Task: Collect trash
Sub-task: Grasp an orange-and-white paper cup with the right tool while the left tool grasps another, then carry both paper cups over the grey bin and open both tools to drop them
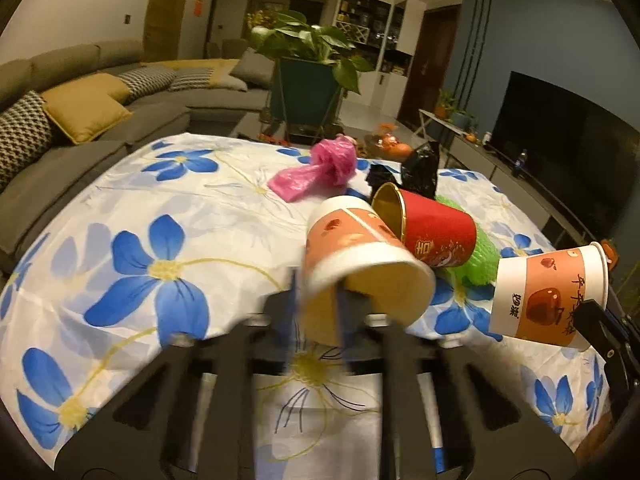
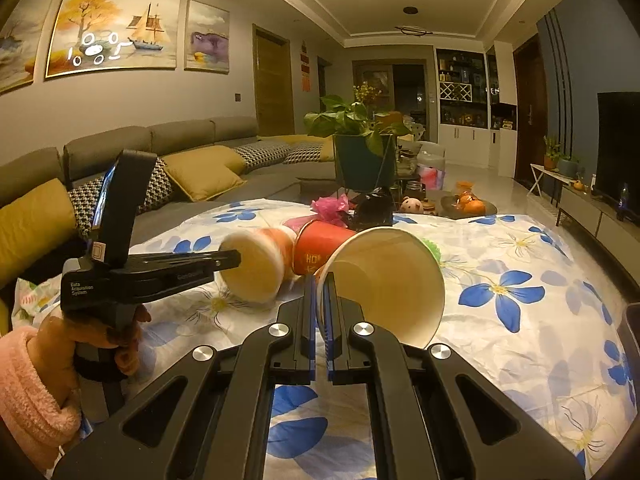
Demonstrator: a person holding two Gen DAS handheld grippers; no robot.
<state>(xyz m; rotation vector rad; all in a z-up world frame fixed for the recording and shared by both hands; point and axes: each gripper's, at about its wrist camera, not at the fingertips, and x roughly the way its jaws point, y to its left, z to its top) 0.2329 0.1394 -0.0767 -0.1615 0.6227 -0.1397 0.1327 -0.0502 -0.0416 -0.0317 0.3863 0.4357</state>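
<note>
Now both fingers pinch cup rims: the left gripper (image 1: pixel 316 312) grips an orange paper cup (image 1: pixel 352 252), the right gripper (image 2: pixel 319 312) another cup (image 2: pixel 384 280), above the flowered desk (image 1: pixel 140 200), near a red cup (image 1: pixel 436 236).

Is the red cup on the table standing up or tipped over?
Tipped over. The red cup lies on its side on the floral cloth, gold-lined mouth facing left in the left wrist view.

My left tool (image 1: pixel 316 312) and its paper cup (image 1: pixel 360 256) smear with motion blur, the print unreadable. The red cup (image 1: pixel 436 236) hides most of the green mesh (image 1: pixel 480 260). My right tool (image 1: pixel 612 340) is cut off at the frame edge in the left view.
</note>
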